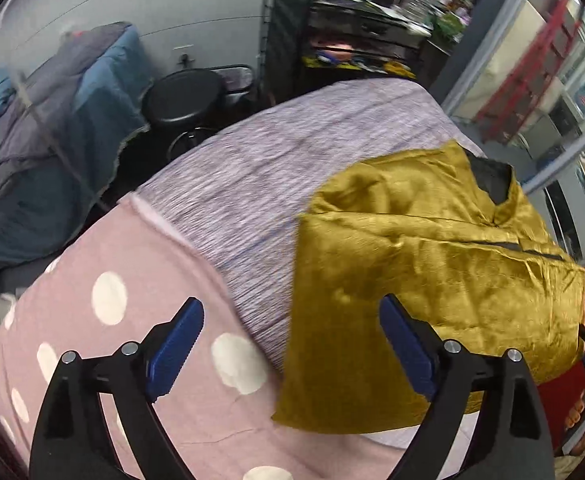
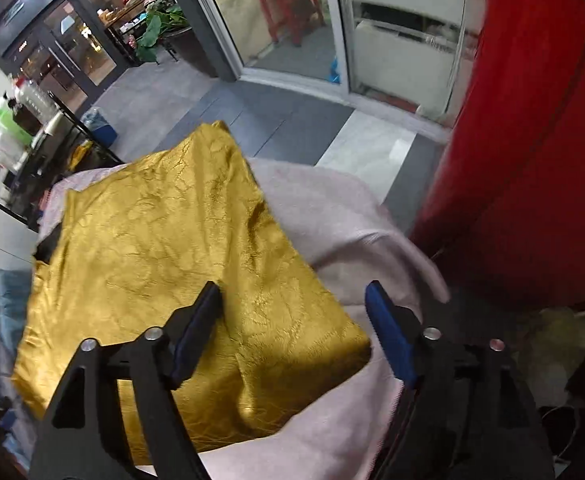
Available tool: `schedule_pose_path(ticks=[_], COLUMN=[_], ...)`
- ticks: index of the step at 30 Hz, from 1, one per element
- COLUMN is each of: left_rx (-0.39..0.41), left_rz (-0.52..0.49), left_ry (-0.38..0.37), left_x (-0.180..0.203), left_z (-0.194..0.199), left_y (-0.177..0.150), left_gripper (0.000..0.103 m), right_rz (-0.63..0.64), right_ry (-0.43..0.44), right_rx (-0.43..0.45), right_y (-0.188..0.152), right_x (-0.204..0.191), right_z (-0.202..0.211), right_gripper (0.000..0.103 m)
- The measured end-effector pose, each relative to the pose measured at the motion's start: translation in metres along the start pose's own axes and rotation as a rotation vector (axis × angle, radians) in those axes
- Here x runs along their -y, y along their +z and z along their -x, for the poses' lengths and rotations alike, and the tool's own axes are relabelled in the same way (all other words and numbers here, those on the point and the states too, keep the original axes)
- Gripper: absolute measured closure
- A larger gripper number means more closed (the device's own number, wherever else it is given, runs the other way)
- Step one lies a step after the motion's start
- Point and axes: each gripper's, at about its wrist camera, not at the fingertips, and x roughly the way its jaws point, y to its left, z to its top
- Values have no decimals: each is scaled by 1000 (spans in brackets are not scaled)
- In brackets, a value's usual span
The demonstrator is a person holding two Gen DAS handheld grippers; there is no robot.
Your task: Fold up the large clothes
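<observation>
Both our grippers, left gripper (image 1: pixel 291 344) and right gripper (image 2: pixel 293 328), hang with fingers apart and empty over the gold garment (image 1: pixel 432 276) (already folded compact), so little seems left.

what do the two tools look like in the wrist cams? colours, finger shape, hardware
Both match. The left tool has black curved arms that taper toward the tips, with blue ribbed pads on the inner faces and round silver pivot bolts on the linkages. The right tool shows the same black frame, blue pads and silver bolts. No cables, markings or sleeves are visible.
</observation>
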Motion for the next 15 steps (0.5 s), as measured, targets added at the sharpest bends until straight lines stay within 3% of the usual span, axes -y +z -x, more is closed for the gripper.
schedule_pose_path(ticks=[4,8,11,15], left_rx=[18,13,-20,-5], left_rz=[65,39,-8,-49], left_ry=[-21,-57,-62,-16], left_x=[-14,-2,6,-1], left_z=[19,22,8,-7], left_y=[-12,-35,-42,-31], left_gripper=[14,12,12,12], right_rz=[79,220,376,460], right_ry=[-57,-11,-46,-117], right_rx=[131,186,214,268], right_y=[9,3,-4,-11], right_x=[-35,-80,-109,-102], right_z=[37,58,56,54], right_gripper=[17,14,14,14])
